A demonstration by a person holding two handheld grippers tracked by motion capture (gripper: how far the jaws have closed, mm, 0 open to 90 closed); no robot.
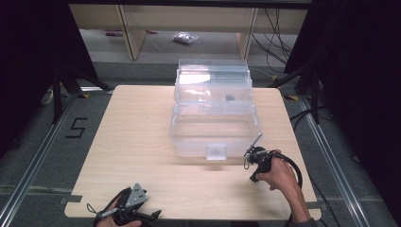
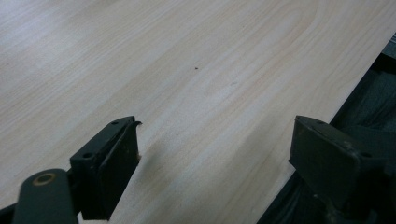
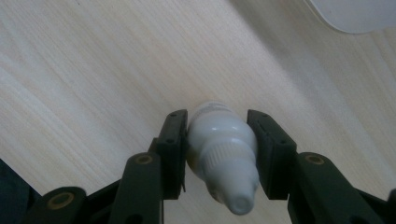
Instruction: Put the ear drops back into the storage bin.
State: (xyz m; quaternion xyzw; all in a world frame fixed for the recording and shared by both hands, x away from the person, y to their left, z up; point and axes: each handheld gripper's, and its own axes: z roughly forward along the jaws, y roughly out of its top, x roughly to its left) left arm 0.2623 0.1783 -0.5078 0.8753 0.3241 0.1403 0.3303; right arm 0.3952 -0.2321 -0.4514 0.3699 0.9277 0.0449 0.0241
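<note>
White bottle (image 3: 223, 149) clamped in right tool (image 3: 219, 140), clear box (image 1: 215, 137) nearby

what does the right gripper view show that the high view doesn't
The right gripper view shows a small white plastic dropper bottle with a ribbed cap, clamped between the jaws of the right gripper. The high view shows a clear plastic tiered storage box standing open at the middle of the table, and the left gripper open at the near edge. Both show the light wooden table and the right gripper.
</note>
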